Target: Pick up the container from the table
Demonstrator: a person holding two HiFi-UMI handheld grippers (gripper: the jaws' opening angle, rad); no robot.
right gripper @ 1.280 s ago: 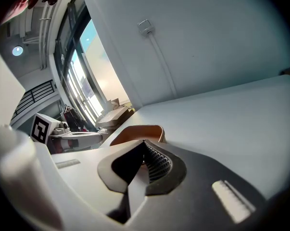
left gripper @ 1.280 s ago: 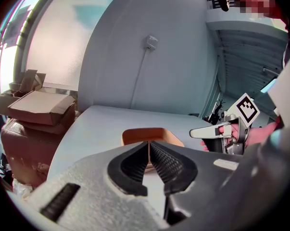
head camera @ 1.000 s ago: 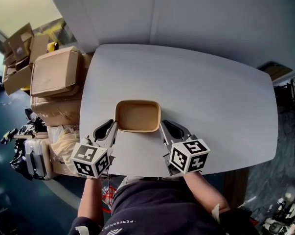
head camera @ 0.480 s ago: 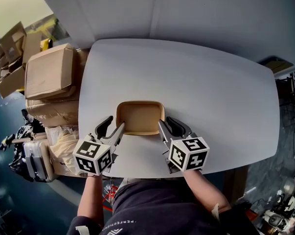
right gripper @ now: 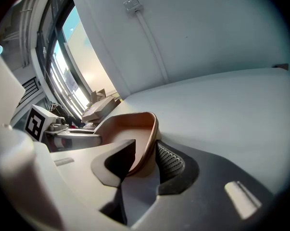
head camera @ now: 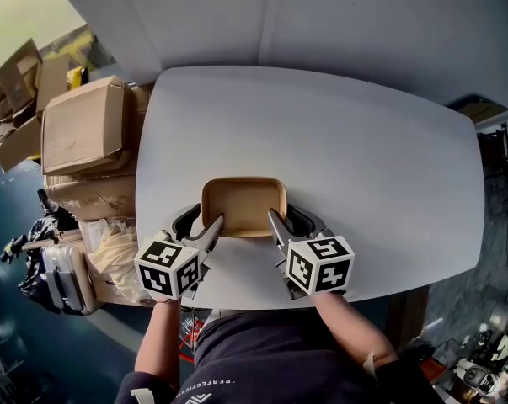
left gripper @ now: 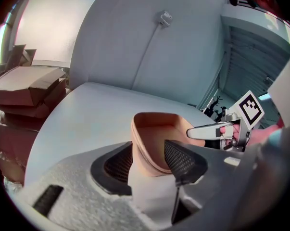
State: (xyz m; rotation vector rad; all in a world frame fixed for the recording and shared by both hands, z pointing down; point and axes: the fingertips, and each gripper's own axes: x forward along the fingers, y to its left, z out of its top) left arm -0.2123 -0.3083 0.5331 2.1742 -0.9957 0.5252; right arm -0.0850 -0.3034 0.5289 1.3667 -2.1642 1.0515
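The tan, empty rectangular container [head camera: 243, 202] sits on the white table [head camera: 338, 141] near its front edge. My left gripper [head camera: 201, 222] straddles the container's near left corner. Its jaws are opening, with the tan wall [left gripper: 145, 153] between the mesh pads and no squeeze on it. My right gripper [head camera: 287, 218] straddles the near right corner in the same way. Its jaws are opening too, with the container's wall [right gripper: 147, 146] loose between them, close to the right pad.
Cardboard boxes [head camera: 81, 124] are stacked left of the table, with a suitcase [head camera: 64, 272] and bags lower down beside them. A white wall runs behind the table's far edge. The opposite gripper [left gripper: 221, 130] shows across the container.
Both pairs of jaws have spread from a narrow grip on the container's walls to wide. The hands and container have sunk a little toward the table.
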